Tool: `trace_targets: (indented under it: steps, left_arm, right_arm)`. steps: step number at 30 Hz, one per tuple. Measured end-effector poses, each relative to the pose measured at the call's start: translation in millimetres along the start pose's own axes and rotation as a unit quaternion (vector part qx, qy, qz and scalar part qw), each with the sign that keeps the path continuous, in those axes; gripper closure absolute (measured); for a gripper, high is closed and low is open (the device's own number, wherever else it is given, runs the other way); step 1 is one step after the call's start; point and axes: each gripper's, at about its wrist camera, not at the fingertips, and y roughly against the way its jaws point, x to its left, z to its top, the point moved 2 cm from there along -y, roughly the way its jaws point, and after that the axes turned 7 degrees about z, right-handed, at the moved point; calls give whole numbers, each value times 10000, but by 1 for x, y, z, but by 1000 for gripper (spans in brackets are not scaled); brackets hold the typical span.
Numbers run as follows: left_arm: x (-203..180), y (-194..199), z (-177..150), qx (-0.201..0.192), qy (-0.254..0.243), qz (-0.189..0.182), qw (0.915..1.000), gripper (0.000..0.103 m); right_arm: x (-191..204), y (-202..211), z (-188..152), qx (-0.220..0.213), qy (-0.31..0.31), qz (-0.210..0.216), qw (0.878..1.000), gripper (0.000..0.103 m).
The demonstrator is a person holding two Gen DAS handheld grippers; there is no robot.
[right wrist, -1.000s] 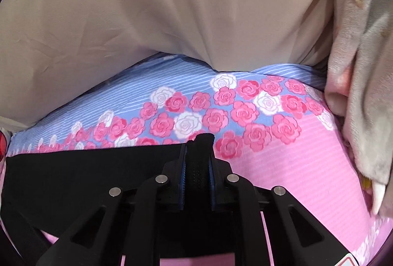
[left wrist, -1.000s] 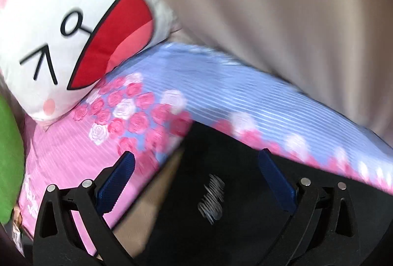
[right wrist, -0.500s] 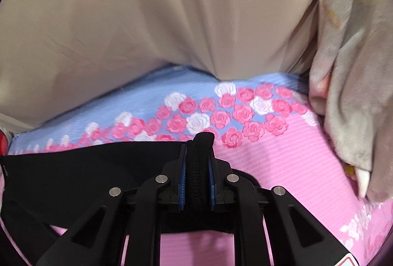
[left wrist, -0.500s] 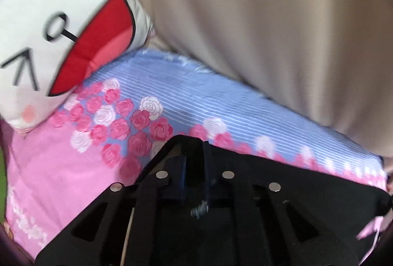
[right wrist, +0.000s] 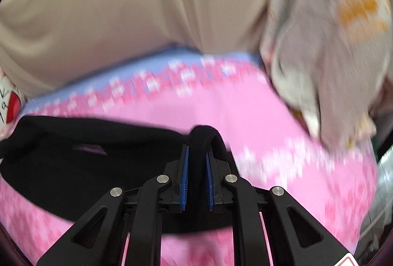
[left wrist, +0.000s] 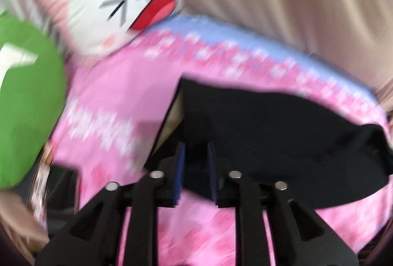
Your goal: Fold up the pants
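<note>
While both cameras smear with motion blur, I can make out my right gripper (right wrist: 196, 158) clamped hard on a bunched fold of the black fabric pants (right wrist: 86, 158), its blue pads (right wrist: 185, 172) pressed against the cloth from both sides, a rounded hump of fabric poking up above the tips. From that pinch, the pants stretch away to the left as a dark band lying across the pink bedsheet printed with roses (right wrist: 258, 123), and a small gap in the cloth shows pink sheet through it.

On the other side, my left gripper (left wrist: 195, 150) has its blue pads (left wrist: 179, 172) set a narrow way apart with black cloth between and behind them; whether it is truly pinching the pants (left wrist: 270, 133) I cannot tell through the blur. There the pants spread out to the right over the sheet (left wrist: 118, 94), with one straight edge running up from the gripper, lifted enough to show a pale strip beneath it.

Beyond the pants, the sheet's blue border meets a beige curtain-like cloth (right wrist: 122, 8). Off to my left sits a white cartoon-cat cushion with a red open mouth (left wrist: 115, 3), and a green round cushion (left wrist: 27, 99) fills the near edge. Over on my right, a crumpled grey blanket with orange marks (right wrist: 331, 45) rests on the sheet.
</note>
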Motion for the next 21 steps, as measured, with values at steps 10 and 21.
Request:
trace_targets:
  steps: [10, 21]
  left_arm:
    - [-2, -15, -33, 402, 1183, -612, 9903, 6]
    - [9, -38, -6, 765, 1796, -915, 9765, 95]
  right_arm:
    - [-3, 52, -48, -576, -339, -369, 9971, 54]
    - [59, 68, -81, -480, -80, 28, 9988, 50]
